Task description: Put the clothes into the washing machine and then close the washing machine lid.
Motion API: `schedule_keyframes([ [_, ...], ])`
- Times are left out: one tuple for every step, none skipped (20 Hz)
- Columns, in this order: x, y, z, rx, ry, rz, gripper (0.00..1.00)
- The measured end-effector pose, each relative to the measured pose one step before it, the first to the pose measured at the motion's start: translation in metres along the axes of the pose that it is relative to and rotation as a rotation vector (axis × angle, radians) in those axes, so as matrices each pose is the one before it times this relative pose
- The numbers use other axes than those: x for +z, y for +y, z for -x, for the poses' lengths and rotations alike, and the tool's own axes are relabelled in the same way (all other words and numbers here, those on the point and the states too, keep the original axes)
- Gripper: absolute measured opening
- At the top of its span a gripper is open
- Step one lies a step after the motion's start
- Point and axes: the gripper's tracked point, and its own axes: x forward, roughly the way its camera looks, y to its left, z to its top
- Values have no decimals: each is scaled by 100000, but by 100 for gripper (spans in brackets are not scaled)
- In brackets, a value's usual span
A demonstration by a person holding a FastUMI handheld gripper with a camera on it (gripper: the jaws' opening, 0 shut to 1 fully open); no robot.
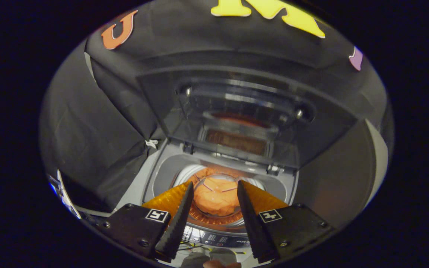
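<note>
A top-loading washing machine [145,175] stands below and ahead of me, its drum open. An orange garment [216,197] lies crumpled in the bottom of the drum, seen between my two fingers. The dark see-through lid [237,111] stands raised behind the opening, mirroring the orange cloth. My gripper [214,186] hovers above the front rim of the drum, open, with nothing between its fingers.
The machine's control panel [218,240] runs along the front edge just under my fingers. Black cloth walls close in on the left, back and right. A fingertip [220,264] shows below the panel.
</note>
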Motion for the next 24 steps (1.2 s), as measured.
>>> schedule_keyframes([
  [1583,79,1197,1112,-2895,-477,74],
  [1500,-61,1155,819,-2799,-714,74],
  [1634,-42,1019,815,-2761,-578,74],
  [1583,-58,1040,463,-2897,-399,74],
  [1625,-208,784,-215,-2703,-16,74],
  [1643,-401,707,-438,-2569,95,74],
  [1381,-379,326,-374,-1615,-185,74],
  [1351,-88,303,-50,-1369,-645,74],
  [1078,-260,-110,-372,-1223,-852,74],
  [778,-420,-495,-511,-1144,-869,74],
  [749,-278,-534,435,-1350,-1199,74],
  [351,-40,-431,-31,-1060,-1021,74],
  [481,-243,-584,-135,-1561,-1525,74],
  [574,-367,-566,-1036,-2316,-1845,74],
  [561,-390,-806,-1795,-1003,-2031,74],
  [227,-399,-1066,-1645,285,-1499,74],
  [-34,-88,-733,-661,1088,-1329,74],
  [-513,-222,-626,-438,1445,-847,74],
  [-122,-203,-663,-780,843,-626,74],
  [322,-74,-804,-689,-147,-583,74],
  [124,-121,-589,-886,-445,-39,74],
  [-123,-95,-517,-637,137,130,74],
  [-337,31,-433,-609,1050,-512,74],
  [-376,-53,-413,-317,1376,-1376,74],
])
